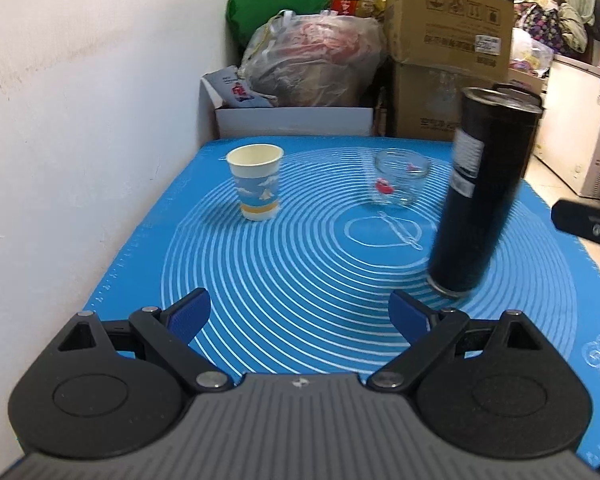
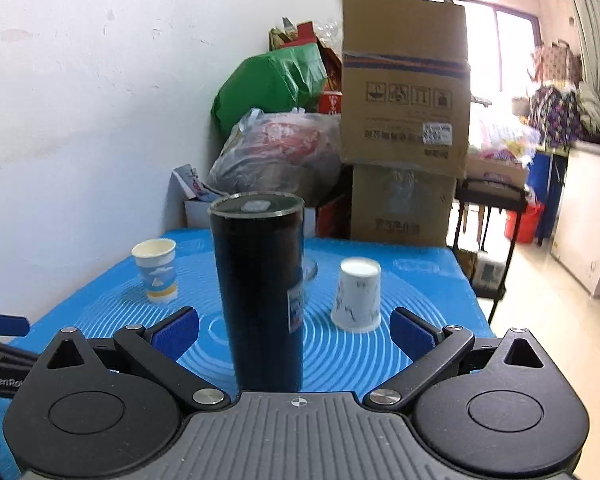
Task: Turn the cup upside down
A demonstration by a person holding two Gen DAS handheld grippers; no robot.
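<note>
Cardboard boxes (image 2: 404,80), green bag (image 2: 268,80) behind blue mat (image 1: 300,280).

Three cups share the blue mat. A paper cup (image 1: 255,181) printed with a blue sky, white clouds and a yellow band near its base stands upright, mouth open, at the far left. A white marbled paper cup (image 2: 357,295) rests mouth down toward the right. The tall black tumbler (image 2: 260,292) stands on end nearest, a white label on its side, its top blurred.
</note>
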